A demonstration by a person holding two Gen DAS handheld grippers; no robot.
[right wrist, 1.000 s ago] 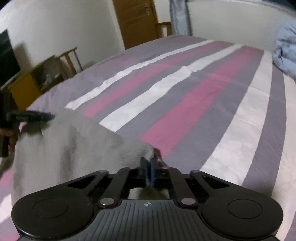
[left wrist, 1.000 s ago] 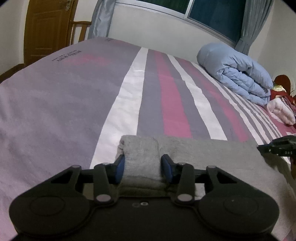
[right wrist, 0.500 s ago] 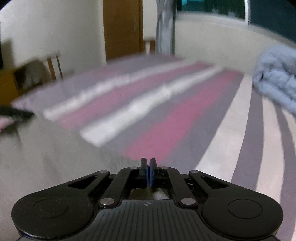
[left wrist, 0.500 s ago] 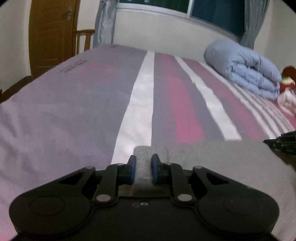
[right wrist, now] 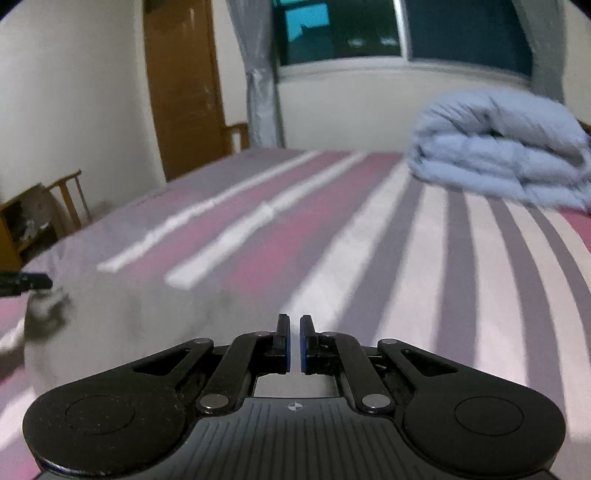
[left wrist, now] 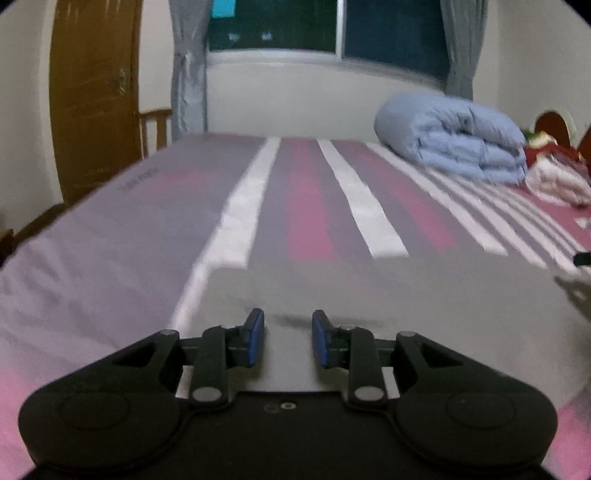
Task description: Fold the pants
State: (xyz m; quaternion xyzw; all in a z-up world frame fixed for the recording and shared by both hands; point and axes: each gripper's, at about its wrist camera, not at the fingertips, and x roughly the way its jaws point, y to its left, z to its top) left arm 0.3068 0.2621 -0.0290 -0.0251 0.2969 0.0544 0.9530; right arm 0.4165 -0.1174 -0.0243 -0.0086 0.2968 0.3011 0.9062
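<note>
pants (left wrist: 388, 295) released; left claw (left wrist: 288, 341) just opened, lifted clear.

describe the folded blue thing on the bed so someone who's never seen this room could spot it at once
Start at the big bed with the striped sheet of pink, grey and white under the dark window. Follow the stripes to the far right corner below the grey curtain. The pale blue quilt sits there, folded into a thick, puffy stack. It is the only blue bundle, much bulkier than the red and white items beside it.

Each black hand-held gripper (left wrist: 288, 339) (right wrist: 294, 341) has 2 blue-padded fingers (left wrist: 255, 338), silver pivot screws.
</note>
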